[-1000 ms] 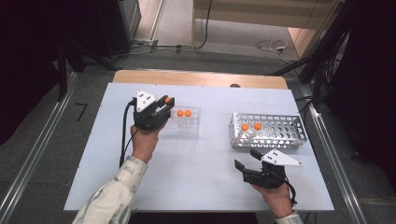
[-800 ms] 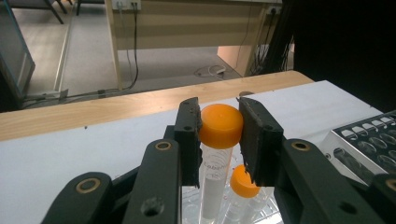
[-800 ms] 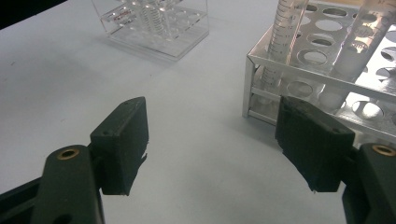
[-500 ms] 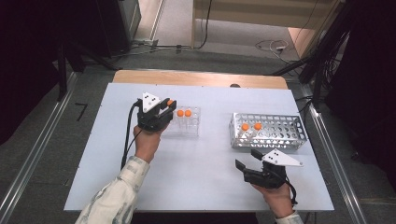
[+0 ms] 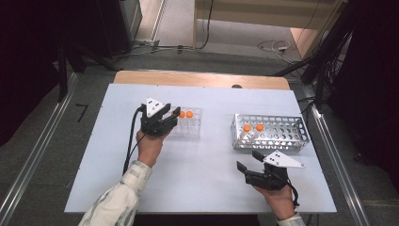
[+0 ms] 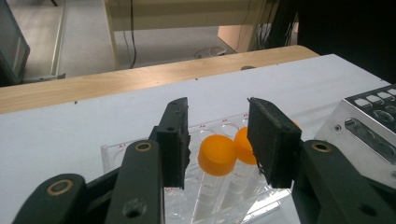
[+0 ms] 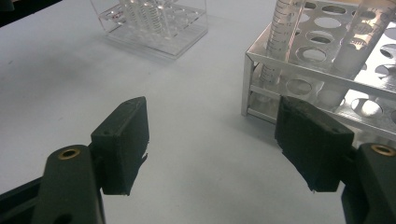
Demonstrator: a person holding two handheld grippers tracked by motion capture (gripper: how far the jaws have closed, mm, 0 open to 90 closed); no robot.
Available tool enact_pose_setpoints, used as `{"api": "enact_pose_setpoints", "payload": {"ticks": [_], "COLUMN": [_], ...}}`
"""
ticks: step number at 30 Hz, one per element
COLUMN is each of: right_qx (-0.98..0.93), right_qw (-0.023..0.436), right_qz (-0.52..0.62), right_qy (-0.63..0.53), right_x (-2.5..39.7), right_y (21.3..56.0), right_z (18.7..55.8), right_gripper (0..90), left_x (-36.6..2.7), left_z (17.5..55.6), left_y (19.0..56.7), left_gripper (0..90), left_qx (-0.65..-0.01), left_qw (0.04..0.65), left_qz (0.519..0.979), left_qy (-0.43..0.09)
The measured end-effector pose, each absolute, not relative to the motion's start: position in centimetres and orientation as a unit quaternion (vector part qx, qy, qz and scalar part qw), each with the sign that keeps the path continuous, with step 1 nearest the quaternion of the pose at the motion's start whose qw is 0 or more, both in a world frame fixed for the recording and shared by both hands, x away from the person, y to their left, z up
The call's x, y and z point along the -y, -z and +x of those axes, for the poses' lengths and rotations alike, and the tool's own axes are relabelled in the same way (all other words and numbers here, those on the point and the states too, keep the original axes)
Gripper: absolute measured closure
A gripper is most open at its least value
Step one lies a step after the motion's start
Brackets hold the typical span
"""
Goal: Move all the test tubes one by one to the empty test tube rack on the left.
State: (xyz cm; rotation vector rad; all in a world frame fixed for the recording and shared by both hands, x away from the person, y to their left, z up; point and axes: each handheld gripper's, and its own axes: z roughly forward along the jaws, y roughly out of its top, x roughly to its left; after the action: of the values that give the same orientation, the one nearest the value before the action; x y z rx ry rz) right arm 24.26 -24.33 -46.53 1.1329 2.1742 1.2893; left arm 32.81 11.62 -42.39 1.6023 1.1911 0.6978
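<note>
Two orange-capped tubes (image 6: 216, 156) in clear rack (image 5: 194, 128)

The white rectangular table (image 5: 202, 169) is seen from above and from its near side in the high view, far enough that its whole top is shown. The left gripper view is taken low and very near to the clear plastic rack of orange-capped tubes (image 6: 219, 186). The right gripper view is taken low too; this rack (image 7: 154, 23) is shared at its upper left, and the perforated metal rack (image 7: 327, 70) at the right.
</note>
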Motion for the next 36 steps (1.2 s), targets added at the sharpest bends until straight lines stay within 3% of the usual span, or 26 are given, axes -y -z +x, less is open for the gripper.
{"api": "enact_pose_setpoints", "payload": {"ticks": [13,36], "right_qx": [-0.768,-0.756], "right_qw": [0.189,0.203], "right_qz": [0.408,0.430], "right_qy": [-0.456,-0.449], "right_x": [24.6,25.1], "right_y": [46.7,47.1], "right_z": [24.4,24.6], "right_gripper": [24.3,22.3], "left_x": [-12.0,-14.0], "left_z": [31.0,25.6], "left_y": [42.8,46.2], "left_gripper": [25.8,15.8], "left_qx": [-0.493,-0.495], "left_qw": [0.493,0.510], "left_qz": [0.656,0.653], "left_qy": [-0.288,-0.262]}}
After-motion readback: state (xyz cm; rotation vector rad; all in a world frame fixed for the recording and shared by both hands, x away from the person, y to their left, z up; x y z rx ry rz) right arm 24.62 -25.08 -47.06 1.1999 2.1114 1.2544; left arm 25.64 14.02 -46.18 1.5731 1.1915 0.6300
